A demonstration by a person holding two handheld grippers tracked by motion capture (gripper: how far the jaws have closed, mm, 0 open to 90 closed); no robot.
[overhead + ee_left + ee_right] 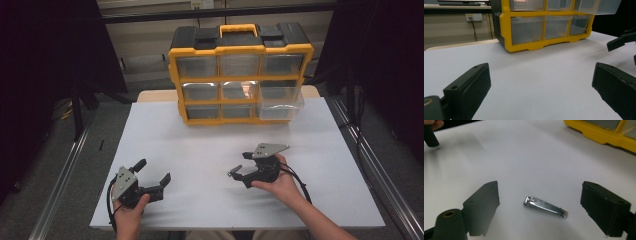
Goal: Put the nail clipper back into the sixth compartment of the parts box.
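A small silver nail clipper (545,206) lies flat on the white table (200,140), between the two jaws of my right gripper (540,188) and touching neither. That gripper (241,163) is open and sits low over the table right of centre, pointing left. My left gripper (154,170) rests near the front left, also open, with bare table between its jaws (541,82). A yellow and black drawer organizer (240,50) stands at the back of the table.
One clear drawer (281,102) at the organizer's middle right is pulled out over the table. The other clear drawers are pushed in. Black frame posts and dark curtains flank the table. A wall socket (474,17) sits behind it.
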